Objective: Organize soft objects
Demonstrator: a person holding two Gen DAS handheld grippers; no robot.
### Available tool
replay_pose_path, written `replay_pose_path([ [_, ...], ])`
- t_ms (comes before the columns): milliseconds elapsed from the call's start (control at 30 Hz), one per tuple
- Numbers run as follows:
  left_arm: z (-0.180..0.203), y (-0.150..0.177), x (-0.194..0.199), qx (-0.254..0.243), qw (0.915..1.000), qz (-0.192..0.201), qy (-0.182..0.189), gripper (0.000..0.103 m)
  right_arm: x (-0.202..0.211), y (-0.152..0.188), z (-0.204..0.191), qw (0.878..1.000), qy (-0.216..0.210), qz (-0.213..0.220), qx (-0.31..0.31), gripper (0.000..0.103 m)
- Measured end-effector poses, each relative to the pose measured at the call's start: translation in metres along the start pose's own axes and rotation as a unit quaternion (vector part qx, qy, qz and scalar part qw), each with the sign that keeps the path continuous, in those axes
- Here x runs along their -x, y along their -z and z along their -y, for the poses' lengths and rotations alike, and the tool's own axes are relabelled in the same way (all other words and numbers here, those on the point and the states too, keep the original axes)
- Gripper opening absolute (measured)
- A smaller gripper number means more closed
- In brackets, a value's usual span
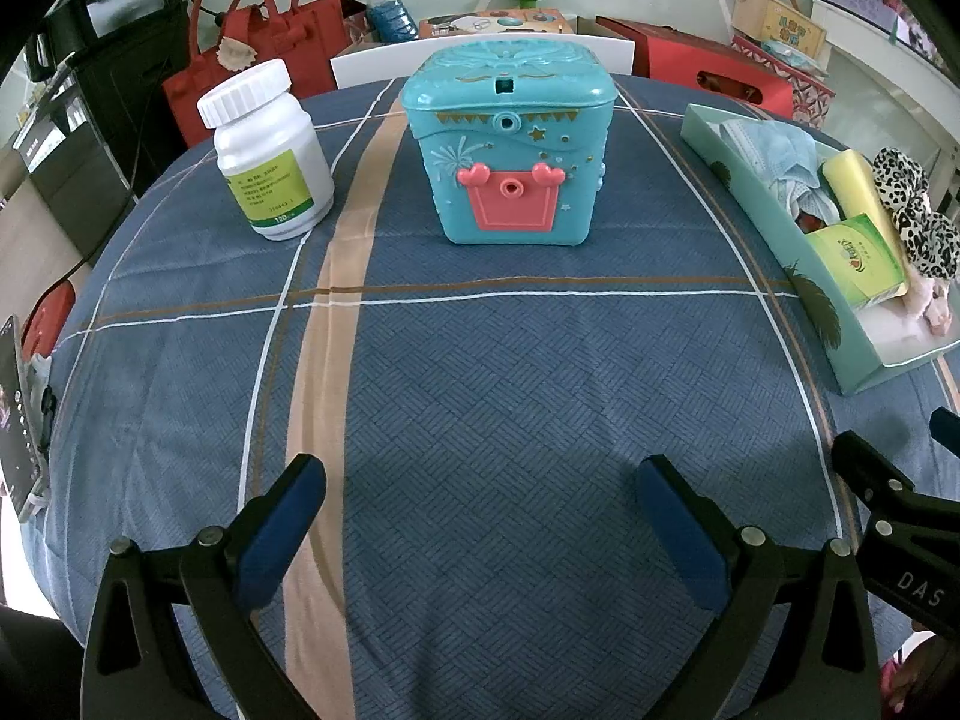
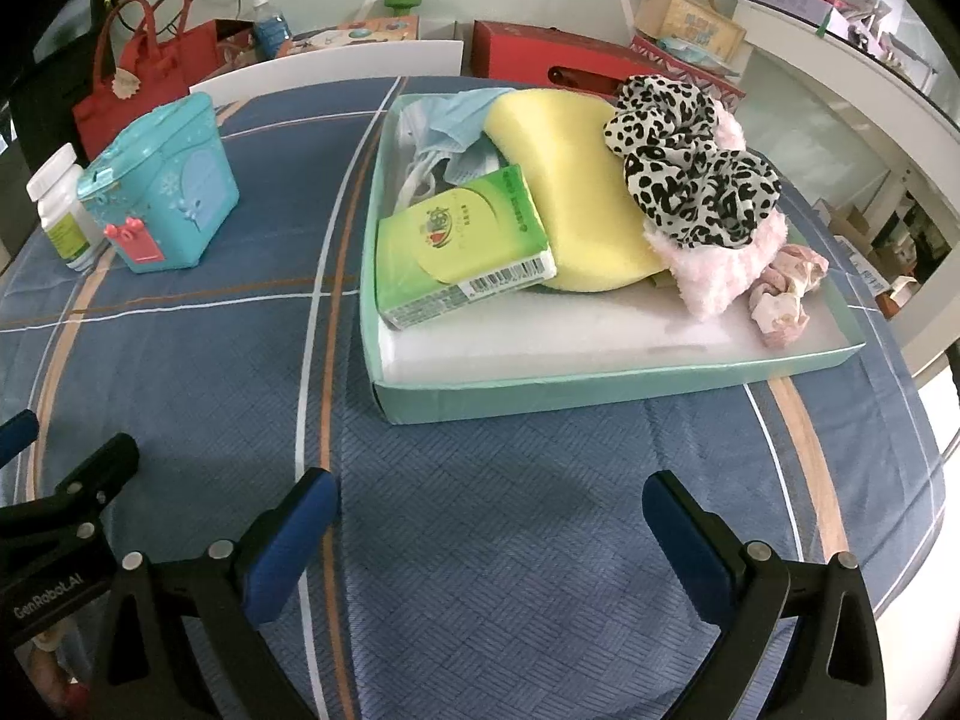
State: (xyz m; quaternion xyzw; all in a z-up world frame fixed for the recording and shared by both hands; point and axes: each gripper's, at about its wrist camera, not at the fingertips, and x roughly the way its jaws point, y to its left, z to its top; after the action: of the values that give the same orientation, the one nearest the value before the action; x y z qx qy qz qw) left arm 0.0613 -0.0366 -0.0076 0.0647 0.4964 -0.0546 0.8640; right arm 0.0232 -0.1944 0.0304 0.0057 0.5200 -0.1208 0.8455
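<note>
mint-green tray (image 2: 600,390) already holds the sponge (image 2: 576,204), tissue pack (image 2: 462,240), masks (image 2: 450,120) and scrunchies (image 2: 690,180); both grippers (image 1: 480,534) (image 2: 489,540) hover before it, fingers spread, empty; sorting looks finished.

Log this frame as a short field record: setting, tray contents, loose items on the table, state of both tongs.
setting: table under a blue plaid cloth
tray: shallow mint-green box, open top
tray contents: tissue pack, yellow sponge, leopard scrunchie, pink fluffy cloth, small pink scrunchie, blue face masks
outside tray: teal toy box, white pill bottle, both upright
left tongs: open, empty
right tongs: open, empty
</note>
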Motion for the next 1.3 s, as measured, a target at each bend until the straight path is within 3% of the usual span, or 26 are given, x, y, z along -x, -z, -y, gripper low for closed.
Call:
replay_pose_path([
  [1300,0.014,0.000,0.004,-0.009,0.9999,0.007,-0.002,0.103,0.004,0.000,0.002,1.000,0.018,0.005,-0.005,0.103],
])
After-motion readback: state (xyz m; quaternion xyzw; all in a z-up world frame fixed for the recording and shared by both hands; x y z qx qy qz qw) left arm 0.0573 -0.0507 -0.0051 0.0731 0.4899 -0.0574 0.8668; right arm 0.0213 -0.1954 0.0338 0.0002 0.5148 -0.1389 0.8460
